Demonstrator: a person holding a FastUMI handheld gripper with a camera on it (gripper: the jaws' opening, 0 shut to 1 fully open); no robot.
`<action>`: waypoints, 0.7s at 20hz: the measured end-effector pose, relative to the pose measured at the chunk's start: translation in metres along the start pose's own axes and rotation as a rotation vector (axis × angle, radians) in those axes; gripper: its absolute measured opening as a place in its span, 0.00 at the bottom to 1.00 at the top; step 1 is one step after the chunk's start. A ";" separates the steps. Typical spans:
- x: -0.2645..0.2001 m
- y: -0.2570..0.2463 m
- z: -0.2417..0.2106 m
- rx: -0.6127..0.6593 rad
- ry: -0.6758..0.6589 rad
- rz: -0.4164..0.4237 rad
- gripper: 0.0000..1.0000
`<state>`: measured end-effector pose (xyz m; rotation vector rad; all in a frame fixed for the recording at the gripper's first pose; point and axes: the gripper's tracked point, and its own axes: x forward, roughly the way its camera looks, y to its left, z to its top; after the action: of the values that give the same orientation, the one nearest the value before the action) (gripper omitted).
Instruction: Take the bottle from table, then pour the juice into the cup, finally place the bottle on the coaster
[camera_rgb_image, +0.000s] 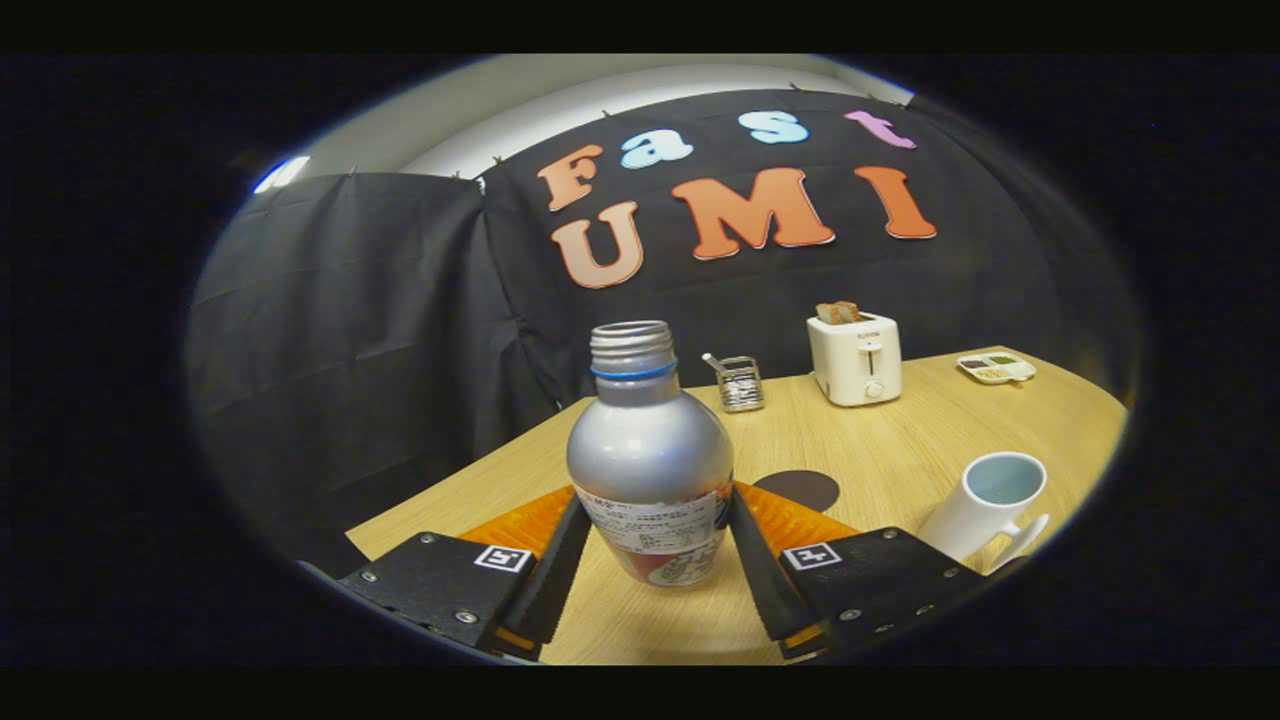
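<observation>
Bottle (650, 470) stands uncapped and upright on the table (880, 450), pinched between your gripper (652, 545) fingers at the label. Lift it level; the cup (985, 505) waits to the right, the coaster (797, 489) beyond.

Dim overhead light, fisheye-warped, soft edges

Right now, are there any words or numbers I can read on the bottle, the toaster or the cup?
bottle: label print too small to read.
toaster: tiny mark, too blurred.
cup: no writing visible.
gripper: both fingers press the bottle; square markers, no words.
</observation>
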<state>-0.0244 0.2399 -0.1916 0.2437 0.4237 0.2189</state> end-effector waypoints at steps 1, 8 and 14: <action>-0.001 -0.005 0.003 0.023 -0.003 -0.004 0.77; -0.007 -0.026 -0.003 0.220 0.009 -0.006 0.77; -0.011 -0.032 -0.016 0.406 0.076 0.027 0.76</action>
<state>-0.0358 0.2101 -0.2108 0.6412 0.5389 0.1672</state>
